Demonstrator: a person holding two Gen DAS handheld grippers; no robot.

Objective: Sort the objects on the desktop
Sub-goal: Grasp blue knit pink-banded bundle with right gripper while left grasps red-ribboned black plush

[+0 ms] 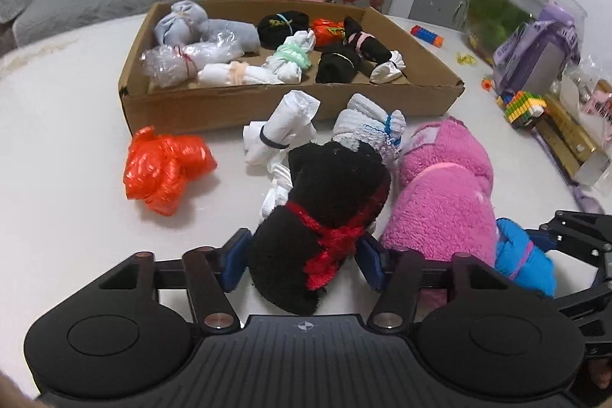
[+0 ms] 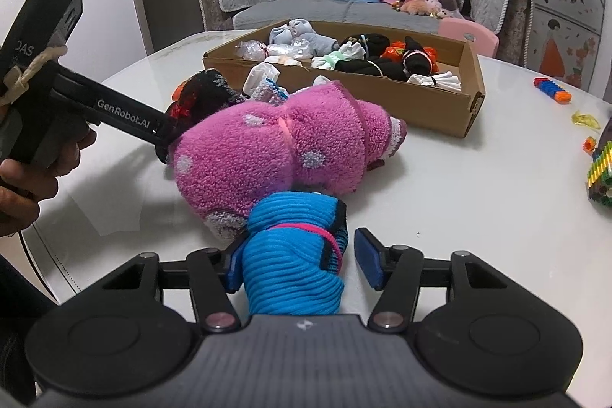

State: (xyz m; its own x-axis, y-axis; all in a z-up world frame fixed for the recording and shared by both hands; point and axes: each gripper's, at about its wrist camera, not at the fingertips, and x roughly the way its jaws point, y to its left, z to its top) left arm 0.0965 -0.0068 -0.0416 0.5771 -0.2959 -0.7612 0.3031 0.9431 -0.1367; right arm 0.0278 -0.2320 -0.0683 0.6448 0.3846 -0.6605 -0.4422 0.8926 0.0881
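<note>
So the left gripper (image 1: 304, 260) has its fingers (image 1: 235, 260) closed in on the black bundle (image 1: 325, 217), the fuzzy one tied with a red band, and both blue pads look pressed into its sides, so that's a grip. No earlier shot to compare, so that's all I can say there. Right of those fingers, touching the black one, sits the pink bundle (image 1: 443, 205), big and fluffy with pale dots. Ahead of the fingers there's a white bundle (image 1: 283, 136) and a white knit one with a blue tie (image 1: 373, 127), and off to the front left an orange plastic wad (image 1: 166, 171) lies by itself on the bench (image 1: 57, 140). Further ahead is the cardboard box (image 1: 290, 102), already holding a bunch of rolled bundles in grey, white, black and orange. The right gripper (image 2: 302, 262) is around the blue bundle (image 2: 294, 255), ribbed with a pink band: its left finger (image 2: 233, 266) touches the fabric, but the right one stands off with a visible gap, so it's not clamped, just narrow-ish around it. The blue one lies right against the pink bundle, which is just ahead of those fingers. A hand (image 2: 23, 174) holds the left gripper's handle at the left edge of the right wrist view. Some toy bricks (image 1: 522, 108) sit far right of everything.
</note>
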